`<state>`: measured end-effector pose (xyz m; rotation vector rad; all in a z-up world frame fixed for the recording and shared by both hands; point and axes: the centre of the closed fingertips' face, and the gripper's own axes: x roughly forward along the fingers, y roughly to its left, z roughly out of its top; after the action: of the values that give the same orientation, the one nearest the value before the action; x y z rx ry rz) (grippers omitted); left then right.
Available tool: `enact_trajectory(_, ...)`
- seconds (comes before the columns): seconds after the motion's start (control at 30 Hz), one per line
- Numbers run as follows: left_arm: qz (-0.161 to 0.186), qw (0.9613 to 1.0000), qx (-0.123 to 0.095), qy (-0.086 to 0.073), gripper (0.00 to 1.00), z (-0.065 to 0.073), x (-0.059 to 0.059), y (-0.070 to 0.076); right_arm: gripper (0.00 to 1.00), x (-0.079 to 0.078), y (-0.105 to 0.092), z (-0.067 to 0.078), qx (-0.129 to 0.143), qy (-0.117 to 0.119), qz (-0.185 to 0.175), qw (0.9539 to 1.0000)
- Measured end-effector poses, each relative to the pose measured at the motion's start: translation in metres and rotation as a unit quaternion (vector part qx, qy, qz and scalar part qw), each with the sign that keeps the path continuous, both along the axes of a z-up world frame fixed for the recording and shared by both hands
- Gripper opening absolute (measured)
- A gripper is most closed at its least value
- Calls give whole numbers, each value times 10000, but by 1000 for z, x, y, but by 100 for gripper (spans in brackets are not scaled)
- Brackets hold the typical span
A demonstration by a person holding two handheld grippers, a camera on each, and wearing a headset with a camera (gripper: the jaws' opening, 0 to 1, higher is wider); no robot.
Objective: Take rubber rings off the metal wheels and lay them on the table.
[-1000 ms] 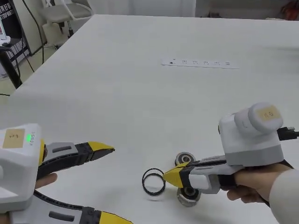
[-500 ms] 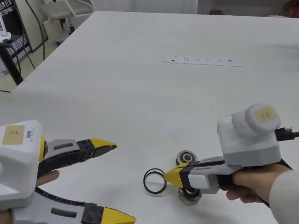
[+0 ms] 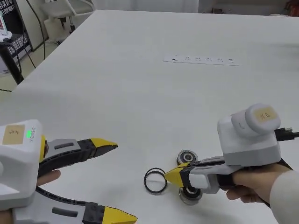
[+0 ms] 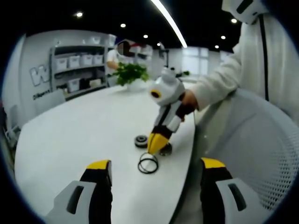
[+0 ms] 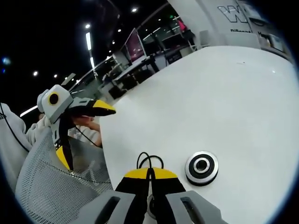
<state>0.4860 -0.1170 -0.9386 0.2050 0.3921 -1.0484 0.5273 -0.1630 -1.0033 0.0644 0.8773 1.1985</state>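
Note:
Two looped black rubber rings (image 3: 155,180) lie on the white table (image 3: 140,93) just left of my right gripper (image 3: 168,176). Its yellow jaws are shut, the tips pinching the rings' (image 5: 149,160) near edge. One metal wheel (image 3: 187,157) sits bare behind the gripper. A second wheel (image 3: 190,195) lies partly hidden under it. In the right gripper view the first wheel (image 5: 202,167) lies right of the shut tips (image 5: 149,173). My left gripper (image 3: 114,182) hovers open at the lower left, pointing at the rings (image 4: 148,164) from some distance.
A white power strip (image 3: 203,60) lies flat at the table's far middle. Chairs (image 3: 60,11) and a dark stand are off the table's left edge. A mesh chair back (image 4: 252,140) stands near the table's front edge.

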Motion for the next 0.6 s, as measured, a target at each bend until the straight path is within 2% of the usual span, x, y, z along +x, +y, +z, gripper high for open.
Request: enact_trajectory(0.6, -7, 10000, -2, 13, 76, 0, -1, 0, 0, 2, 0, -3, -65, 1, -40, 10000)
